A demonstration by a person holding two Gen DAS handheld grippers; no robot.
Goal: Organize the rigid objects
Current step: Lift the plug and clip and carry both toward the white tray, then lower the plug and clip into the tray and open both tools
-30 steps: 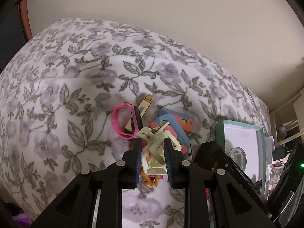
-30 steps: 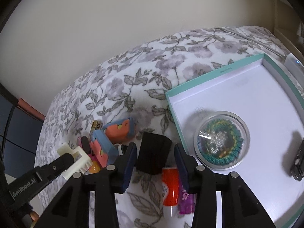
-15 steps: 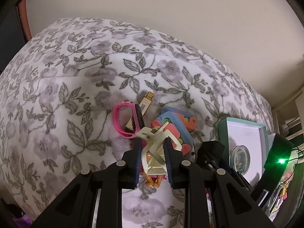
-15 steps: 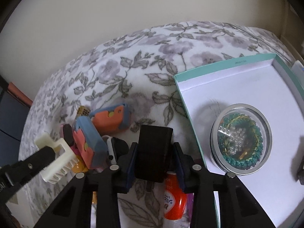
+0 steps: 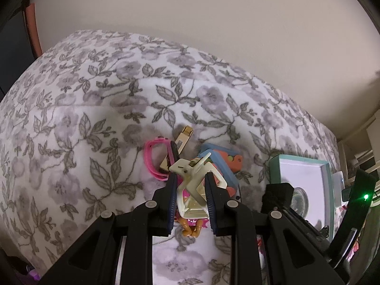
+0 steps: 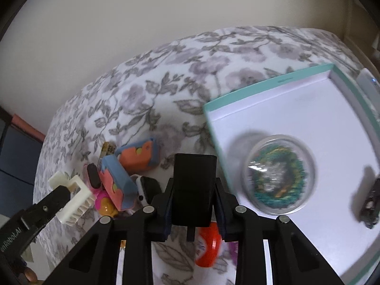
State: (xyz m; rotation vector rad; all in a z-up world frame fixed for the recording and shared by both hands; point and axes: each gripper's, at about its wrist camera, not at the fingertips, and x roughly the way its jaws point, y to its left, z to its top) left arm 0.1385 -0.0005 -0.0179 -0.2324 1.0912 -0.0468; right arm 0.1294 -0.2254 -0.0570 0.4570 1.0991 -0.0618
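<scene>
A: Cream hair claw clip (image 5: 193, 178) clamped between the blue pads of the left gripper (image 5: 191, 188), raised above the floral bedspread (image 5: 95, 123), teeth pointing down in the right wrist view.

B: And below it?

A: Pile of small items: pink band (image 5: 154, 159) at ten o'clock from the clip, gold-capped tube (image 5: 181, 137) at twelve, blue-and-orange cases (image 5: 225, 166) at two. Orange toy figure (image 5: 192, 230) partly hidden under the jaws; only the legs clear.

B: Right side?

A: Right gripper (image 6: 192, 197) just closed, pads now pressed on a black box (image 6: 193, 190) lifted off the bedspread. Jaws squeezed onto its two sides.

B: Relative to the tray?

A: Teal-rimmed white box (image 6: 268, 82) at two o'clock from the black box, near corner just beside it. Inside, round clear-lidded container (image 6: 279, 174) of green beads, blurred. Dark metal object (image 6: 370, 197) at three o'clock, cut off by the frame edge, not identifiable.

B: Anything else hard to read?

A: Orange-red bottle (image 6: 209, 247) under the right jaws, mostly covered, label unreadable. Purple item beside it, only a sliver. White-and-black watch-like thing (image 6: 144, 187) at nine o'clock from the black box, half hidden behind a blue case.
</scene>
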